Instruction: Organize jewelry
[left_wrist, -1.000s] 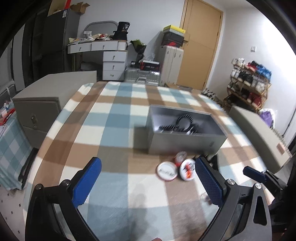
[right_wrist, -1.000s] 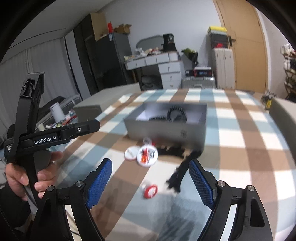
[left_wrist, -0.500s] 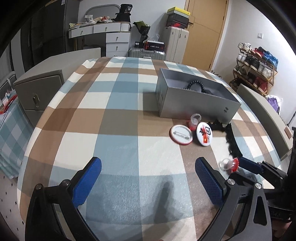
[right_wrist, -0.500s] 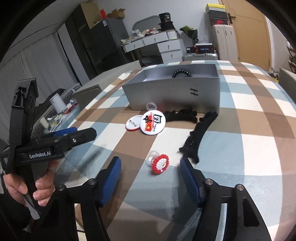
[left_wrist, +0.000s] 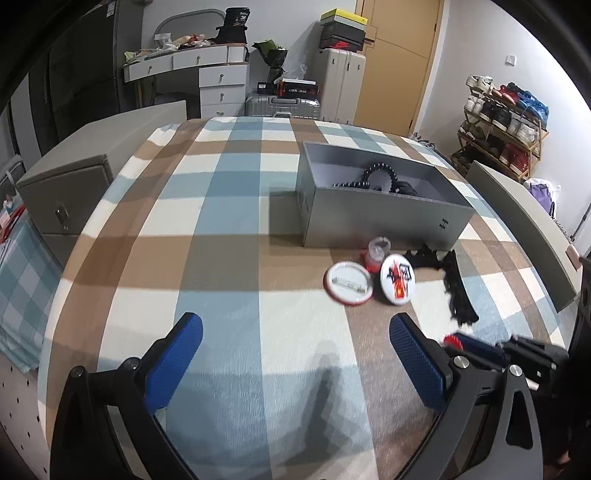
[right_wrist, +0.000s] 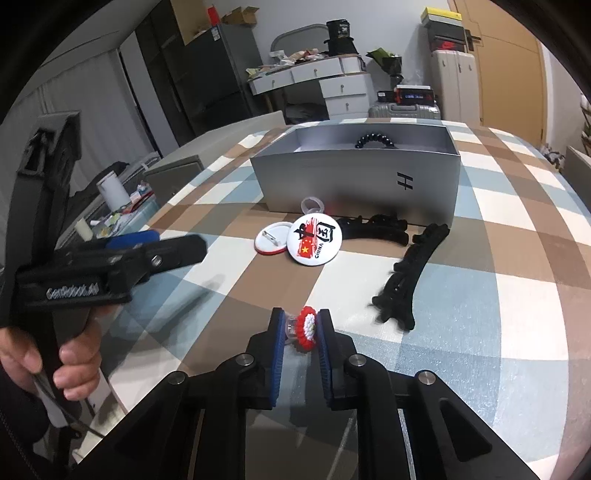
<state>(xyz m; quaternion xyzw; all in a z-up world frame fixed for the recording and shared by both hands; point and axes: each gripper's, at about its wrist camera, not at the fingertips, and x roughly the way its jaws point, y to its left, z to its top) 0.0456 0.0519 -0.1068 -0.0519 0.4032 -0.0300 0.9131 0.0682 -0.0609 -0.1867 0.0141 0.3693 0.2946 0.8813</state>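
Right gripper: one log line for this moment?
right gripper: just closed, shut on red ring | left gripper: open, empty | box: beads inside

"CHINA" on the white badge (right_wrist: 318, 239), "H" mark on the grey box (right_wrist: 405, 181), blurred "GenRobot.AI" on the left gripper (right_wrist: 74, 291)

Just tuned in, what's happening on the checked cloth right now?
A person is tidying jewelry into the grey box, which already holds a black bead bracelet. The right gripper has just been closing and now pinches the red and white flower ring low over the cloth. The left gripper hangs open, holding nothing. Two round badges, another ring and two black hair clips lie outside the box.
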